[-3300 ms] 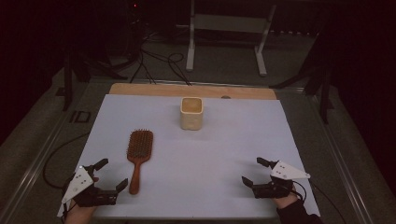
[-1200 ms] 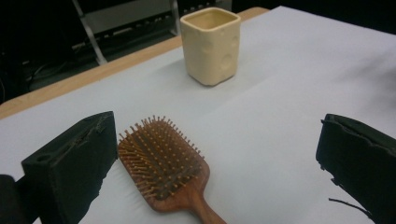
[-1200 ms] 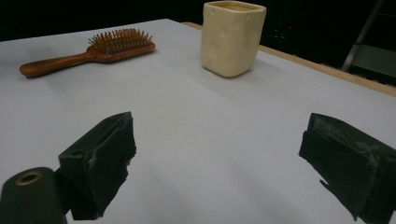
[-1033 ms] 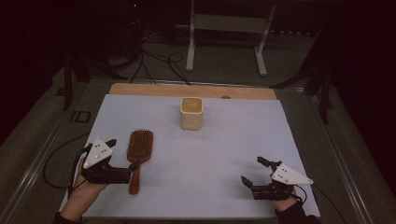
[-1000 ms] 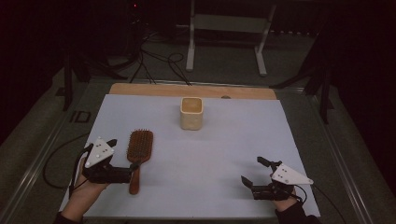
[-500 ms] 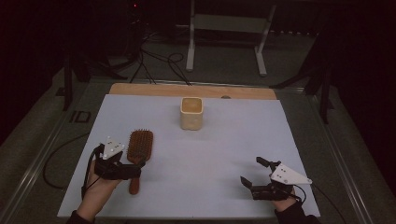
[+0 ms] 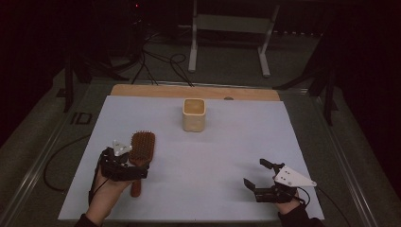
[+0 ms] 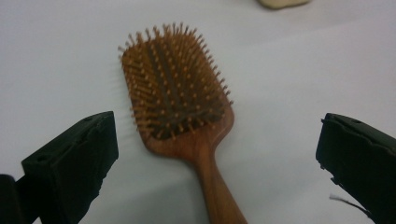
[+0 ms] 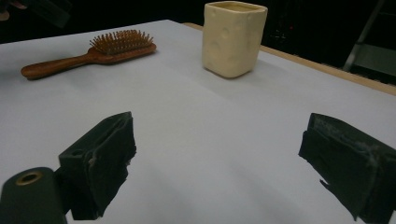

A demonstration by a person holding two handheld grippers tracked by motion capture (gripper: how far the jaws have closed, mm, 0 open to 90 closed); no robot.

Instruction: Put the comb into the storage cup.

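both jaws of the left gripper stand wide apart astride the hairbrush handle; closing off-centre could spin it. the right gripper rests open.

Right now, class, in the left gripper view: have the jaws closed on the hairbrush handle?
No, the left gripper stands wide open, its jaws apart on either side of the hairbrush, touching nothing.
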